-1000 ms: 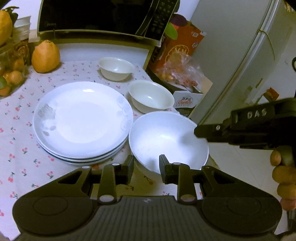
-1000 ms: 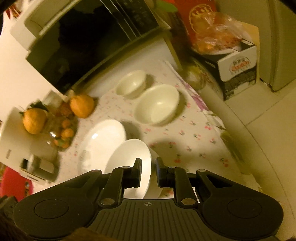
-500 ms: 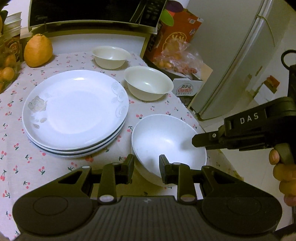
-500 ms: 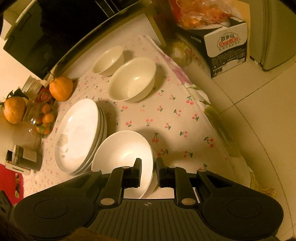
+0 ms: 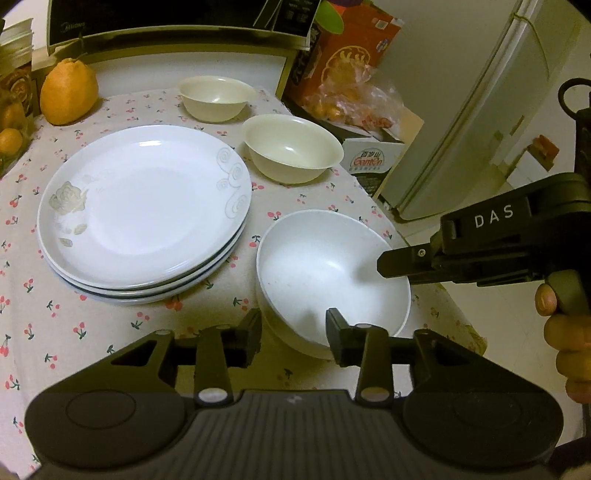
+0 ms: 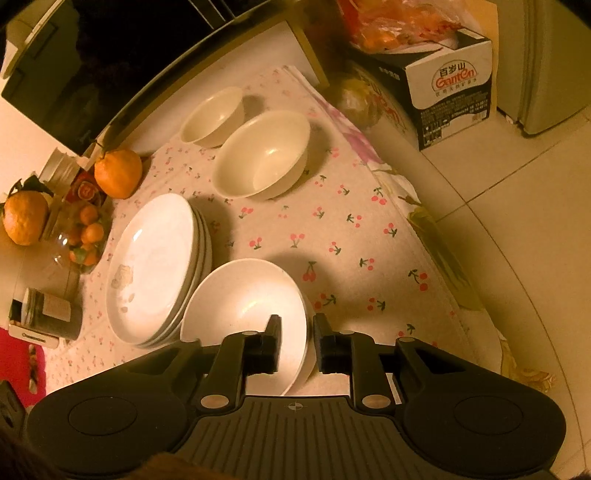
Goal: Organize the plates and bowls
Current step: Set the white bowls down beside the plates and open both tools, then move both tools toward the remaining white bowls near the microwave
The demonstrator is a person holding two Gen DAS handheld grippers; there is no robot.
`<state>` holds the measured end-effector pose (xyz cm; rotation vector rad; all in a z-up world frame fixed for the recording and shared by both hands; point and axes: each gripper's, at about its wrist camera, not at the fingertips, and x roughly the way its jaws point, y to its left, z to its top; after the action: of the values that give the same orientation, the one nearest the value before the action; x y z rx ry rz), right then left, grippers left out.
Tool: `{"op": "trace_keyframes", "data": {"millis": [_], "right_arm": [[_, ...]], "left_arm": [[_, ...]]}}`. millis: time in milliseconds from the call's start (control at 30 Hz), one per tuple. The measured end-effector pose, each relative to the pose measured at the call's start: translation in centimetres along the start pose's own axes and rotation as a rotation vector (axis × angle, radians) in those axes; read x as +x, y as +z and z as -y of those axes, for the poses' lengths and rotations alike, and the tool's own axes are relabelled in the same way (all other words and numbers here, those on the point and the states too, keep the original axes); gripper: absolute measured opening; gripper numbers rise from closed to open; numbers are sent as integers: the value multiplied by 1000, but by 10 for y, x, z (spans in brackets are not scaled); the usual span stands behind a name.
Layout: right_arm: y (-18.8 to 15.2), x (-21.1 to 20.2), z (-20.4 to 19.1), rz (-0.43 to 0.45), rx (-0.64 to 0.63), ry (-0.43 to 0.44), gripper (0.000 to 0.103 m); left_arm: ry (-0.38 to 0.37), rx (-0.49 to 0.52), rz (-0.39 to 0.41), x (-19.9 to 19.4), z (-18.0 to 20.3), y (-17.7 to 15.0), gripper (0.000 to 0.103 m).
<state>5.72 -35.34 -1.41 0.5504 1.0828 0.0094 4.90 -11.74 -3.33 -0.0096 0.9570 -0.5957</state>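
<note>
Two hand-held grippers bracket a white bowl (image 5: pixel 332 269) at the near corner of a cherry-print tablecloth (image 5: pixel 92 325). The left gripper (image 5: pixel 293 338) has just been parting its jaws, which straddle the bowl's near rim, one finger outside the wall and the other over the basin, with a gap showing at each pad. The right gripper (image 6: pixel 297 341) has also just been widening; its jaws stand either side of the bowl's right-hand rim, and whether the pads touch it cannot be told. In the left wrist view that gripper reaches in from the right, held by a person's hand (image 5: pixel 565 350), its tip over the bowl's far edge. The bowl sits on the cloth, apparently nested in a second one beneath it.

Just beside it to the left lies a stack of white plates (image 5: pixel 144 210), the top one decorated with a pale rose and swirls. Beyond stand a medium cream bowl (image 5: pixel 291 151) and, farther back, a small cream bowl (image 5: pixel 216 98), well apart from the stack. An orange fruit (image 5: pixel 68 92) rests by a microwave (image 5: pixel 177 18) at the back. Off the table's right edge are a Ganten carton (image 6: pixel 454 99) and a refrigerator (image 5: pixel 480 92).
</note>
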Motion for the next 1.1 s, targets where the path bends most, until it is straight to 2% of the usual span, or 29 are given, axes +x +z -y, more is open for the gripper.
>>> {"op": "trace_keyframes", "data": {"millis": [167, 233, 300, 433, 567, 633, 767, 933, 1100], "right_arm": [[1, -1, 0, 4, 5, 0, 26], [1, -1, 1, 5, 12, 2, 29], [2, -2, 2, 5, 19, 5, 41], [2, -5, 2, 18, 32, 28, 53], [4, -8, 3, 47, 53, 42, 77], [5, -10, 4, 59, 64, 56, 82], [7, -14, 8, 87, 100, 95, 90], [7, -11, 15, 114, 161, 89, 90], [12, -12, 27, 155, 251, 134, 90]], "left_arm": [[1, -10, -18, 0, 0, 2, 46], [2, -9, -24, -1, 0, 3, 57], [4, -2, -27, -2, 1, 4, 65], [-3, 12, -36, -6, 4, 5, 81], [-6, -13, -48, -12, 1, 7, 96], [-10, -27, -50, -16, -1, 9, 101], [-14, -49, -63, -20, -6, 13, 102], [0, -79, -66, -25, -12, 25, 103], [53, -66, -27, -30, -19, 51, 103]]}}
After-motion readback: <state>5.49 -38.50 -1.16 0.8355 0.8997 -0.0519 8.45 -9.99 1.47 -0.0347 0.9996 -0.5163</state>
